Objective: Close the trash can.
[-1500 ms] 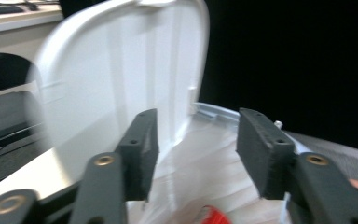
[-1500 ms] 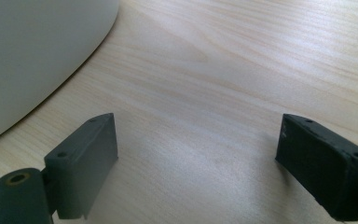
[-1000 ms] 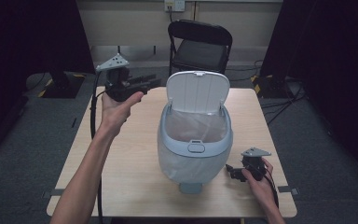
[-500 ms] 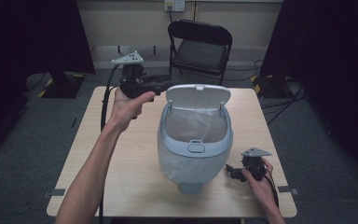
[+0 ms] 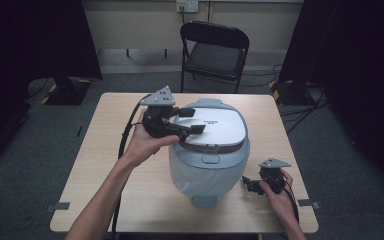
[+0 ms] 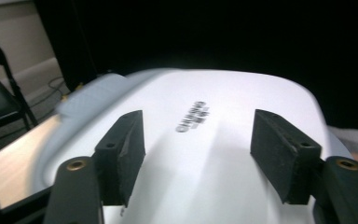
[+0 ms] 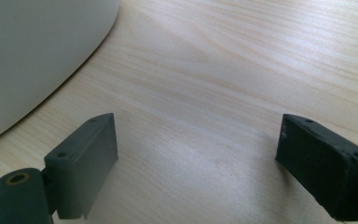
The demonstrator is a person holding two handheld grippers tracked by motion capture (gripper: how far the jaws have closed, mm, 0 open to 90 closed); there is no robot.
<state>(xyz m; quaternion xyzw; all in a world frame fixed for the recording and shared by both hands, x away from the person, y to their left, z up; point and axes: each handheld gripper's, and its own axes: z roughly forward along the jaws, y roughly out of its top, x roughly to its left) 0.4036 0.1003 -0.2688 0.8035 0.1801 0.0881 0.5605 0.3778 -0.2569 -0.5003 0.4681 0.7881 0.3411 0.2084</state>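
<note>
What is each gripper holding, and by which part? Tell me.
Nothing. The left gripper is open over the bin's lid; the right gripper is open above the table.

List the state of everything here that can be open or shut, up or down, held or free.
Bin lid: down, closed over the bin.
Bin: upright on the table, lined with a bag.
Left claw: open over the lid, its jaws have just been opening, nothing gripped.
Right claw: open, low over the table beside the bin, holding nothing.
Folding chair: unfolded, unoccupied, behind the table.
</note>
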